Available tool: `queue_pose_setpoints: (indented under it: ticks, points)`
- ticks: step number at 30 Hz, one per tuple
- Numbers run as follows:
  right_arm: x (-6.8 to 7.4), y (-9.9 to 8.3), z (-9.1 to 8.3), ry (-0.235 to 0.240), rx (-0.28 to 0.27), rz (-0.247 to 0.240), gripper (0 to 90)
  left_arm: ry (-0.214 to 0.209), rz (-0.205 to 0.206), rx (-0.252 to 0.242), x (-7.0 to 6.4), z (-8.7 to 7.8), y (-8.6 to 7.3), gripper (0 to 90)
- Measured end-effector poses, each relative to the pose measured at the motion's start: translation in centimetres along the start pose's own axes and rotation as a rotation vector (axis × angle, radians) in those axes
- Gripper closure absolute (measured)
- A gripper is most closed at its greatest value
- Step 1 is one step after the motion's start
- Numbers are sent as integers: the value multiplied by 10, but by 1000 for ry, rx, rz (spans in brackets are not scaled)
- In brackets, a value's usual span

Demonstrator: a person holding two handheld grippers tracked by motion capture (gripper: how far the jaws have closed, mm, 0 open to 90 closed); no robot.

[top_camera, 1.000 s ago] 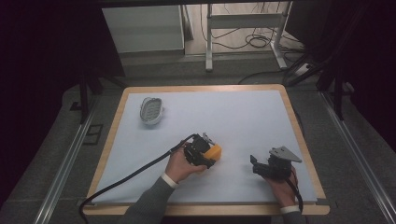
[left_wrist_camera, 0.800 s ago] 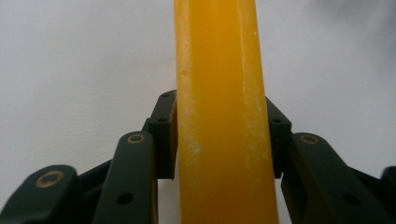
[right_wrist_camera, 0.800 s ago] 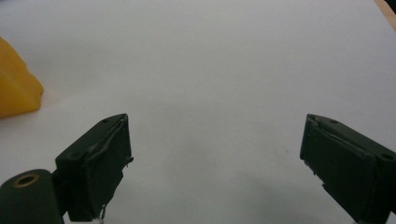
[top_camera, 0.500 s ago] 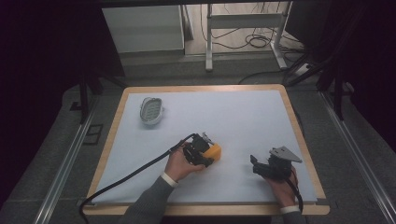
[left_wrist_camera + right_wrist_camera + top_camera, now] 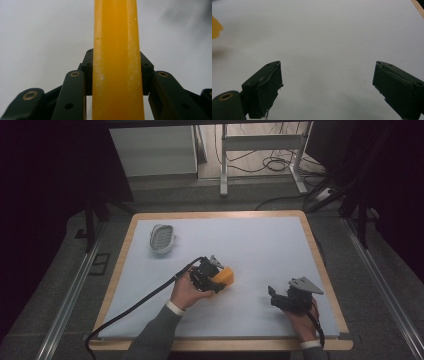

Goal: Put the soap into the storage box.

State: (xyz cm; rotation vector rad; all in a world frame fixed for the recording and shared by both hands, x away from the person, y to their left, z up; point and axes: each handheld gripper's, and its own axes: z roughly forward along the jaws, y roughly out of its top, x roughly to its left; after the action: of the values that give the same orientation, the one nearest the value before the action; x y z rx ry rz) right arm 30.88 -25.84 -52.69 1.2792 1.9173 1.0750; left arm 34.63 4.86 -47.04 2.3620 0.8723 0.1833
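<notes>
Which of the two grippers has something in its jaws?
The left gripper: its jaws are shut on the yellow bar. The right gripper has its jaws spread wide with bare white table between them.

Left gripper [image 5: 216,276] clamped tight, hand wrapped round it; right gripper [image 5: 274,296] low, jaws spread wide apart.

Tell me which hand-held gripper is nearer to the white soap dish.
Left. The left hand-held gripper, shut on the orange block, sits just right of and nearer the person than the white soap dish; the right hand-held gripper is open, far right.
</notes>
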Motion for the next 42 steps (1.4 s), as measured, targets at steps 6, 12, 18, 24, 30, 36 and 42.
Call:
queue_pose_setpoints:
  ticks: [6,12,18,24,30,36,42]
  points:
    - [0,0,0,-1,1,-4,90,-3,-17,-23,7,-7,-3,611]
    - [0,0,0,-2,1,-4,90,7,-25,-24,12,-11,-5,611]
    - [0,0,0,-3,0,-4,90,11,-32,-34,17,-16,-3,611]
    - [1,0,0,-4,0,-4,90,30,-36,-61,21,-24,-3,611]
    - [1,0,0,-4,1,-4,90,48,-54,-79,28,-33,-4,611]
    - [1,0,0,-5,0,-4,90,66,-46,-94,30,-42,-8,611]
    - [1,0,0,-7,1,-6,90,92,-59,-99,38,-52,-12,611]
